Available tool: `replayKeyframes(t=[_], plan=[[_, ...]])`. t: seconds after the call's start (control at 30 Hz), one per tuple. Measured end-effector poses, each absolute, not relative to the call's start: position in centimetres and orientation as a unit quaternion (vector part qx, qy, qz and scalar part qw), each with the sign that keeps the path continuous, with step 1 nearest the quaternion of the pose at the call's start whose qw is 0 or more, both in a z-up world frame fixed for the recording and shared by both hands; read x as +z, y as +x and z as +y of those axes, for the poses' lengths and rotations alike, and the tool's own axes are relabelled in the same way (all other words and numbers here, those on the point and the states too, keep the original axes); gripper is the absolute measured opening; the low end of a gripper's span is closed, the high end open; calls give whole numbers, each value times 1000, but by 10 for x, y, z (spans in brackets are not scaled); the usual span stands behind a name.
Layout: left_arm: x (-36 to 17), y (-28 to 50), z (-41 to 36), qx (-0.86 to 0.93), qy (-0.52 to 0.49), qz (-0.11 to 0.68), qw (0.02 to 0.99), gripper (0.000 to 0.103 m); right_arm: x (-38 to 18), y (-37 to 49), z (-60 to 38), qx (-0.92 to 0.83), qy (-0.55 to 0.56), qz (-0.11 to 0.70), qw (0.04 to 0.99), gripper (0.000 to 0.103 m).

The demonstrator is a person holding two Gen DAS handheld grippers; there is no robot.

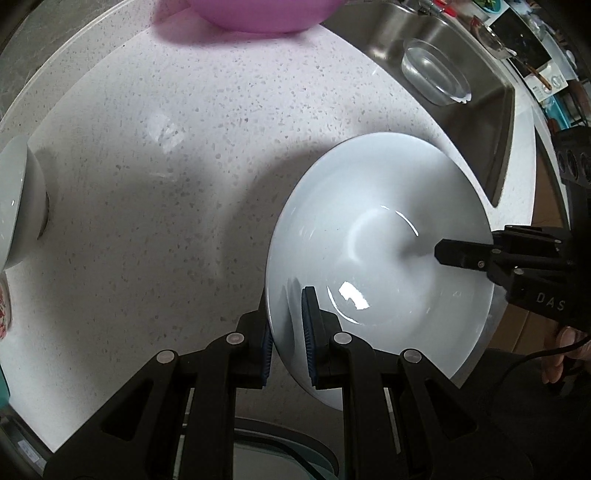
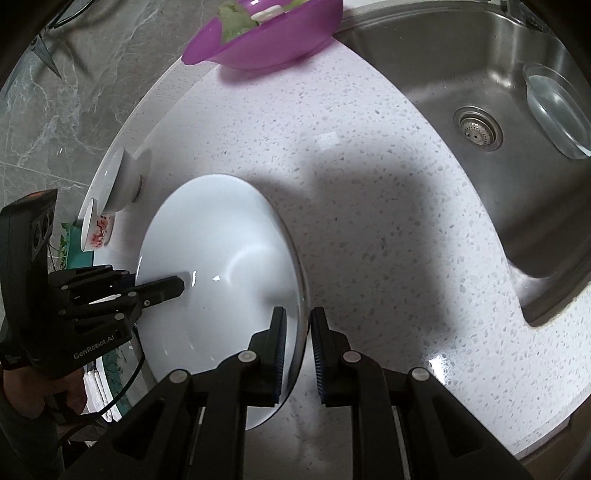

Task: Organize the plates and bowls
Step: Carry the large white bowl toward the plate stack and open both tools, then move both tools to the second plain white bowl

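Observation:
A wide white deep plate (image 1: pixel 380 229) (image 2: pixel 221 236) hangs tilted over the speckled counter (image 1: pixel 147 184), held at two opposite edges. My left gripper (image 1: pixel 290 339) is shut on its near rim, one blue pad inside the dish and one outside. My right gripper (image 2: pixel 299 350) is shut on the opposite rim in the same way. In the left wrist view, one of the right gripper's fingers (image 1: pixel 461 254) lies over the far rim. In the right wrist view, one of the left gripper's fingers (image 2: pixel 162 288) reaches into the dish. I cannot tell whether the plate touches the counter.
A purple bowl (image 2: pixel 266 40) (image 1: pixel 251 14) holding scraps stands at the counter's back. A small white bowl (image 2: pixel 122 181) (image 1: pixel 18 199) and a floral cup (image 2: pixel 98 229) stand at the left edge. The steel sink (image 2: pixel 461 66) on the right holds a glass dish (image 2: pixel 557 110) (image 1: pixel 436 74).

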State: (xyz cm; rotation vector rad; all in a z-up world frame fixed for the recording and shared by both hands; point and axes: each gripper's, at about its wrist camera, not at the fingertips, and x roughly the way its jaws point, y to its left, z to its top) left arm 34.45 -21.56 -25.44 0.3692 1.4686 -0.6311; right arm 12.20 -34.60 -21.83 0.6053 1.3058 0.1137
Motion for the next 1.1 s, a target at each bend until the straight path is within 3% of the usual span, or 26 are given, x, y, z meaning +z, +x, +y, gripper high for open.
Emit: replayKeyframes(t=[0.23,0.27,0.3,0.33,0.37,0.4,0.5,0.67,0.87,1.1], plan=[[-252,334,-206,-268,150,648,697,18,-219,123,-347,67,264,599,753,18],[-251,333,-204,-263,148,644,703,32,-217,122,-347,67,265,598,753,18],[-248,332,-201,-258,142,641,709,60,-214,122,-349,64,266,594,756,25],[-243,331,-196,-257,133,637,715,73,-212,122,-351,65,266,593,758,33],[-236,329,-191,-258,120,631,722,84,-208,121,-354,65,266,589,760,48],[-226,326,-184,-262,102,624,729,84,-201,120,-360,64,266,580,767,57],[-201,319,-157,-263,49,611,745,96,-186,121,-377,58,261,565,780,64],[-157,312,-76,-225,-87,576,781,99,-138,142,-407,84,276,500,817,73],[-122,309,39,-101,-173,535,821,99,-88,189,-356,194,238,448,840,75],[-131,353,46,-109,-132,546,820,99,-88,261,-254,216,203,484,823,75]])
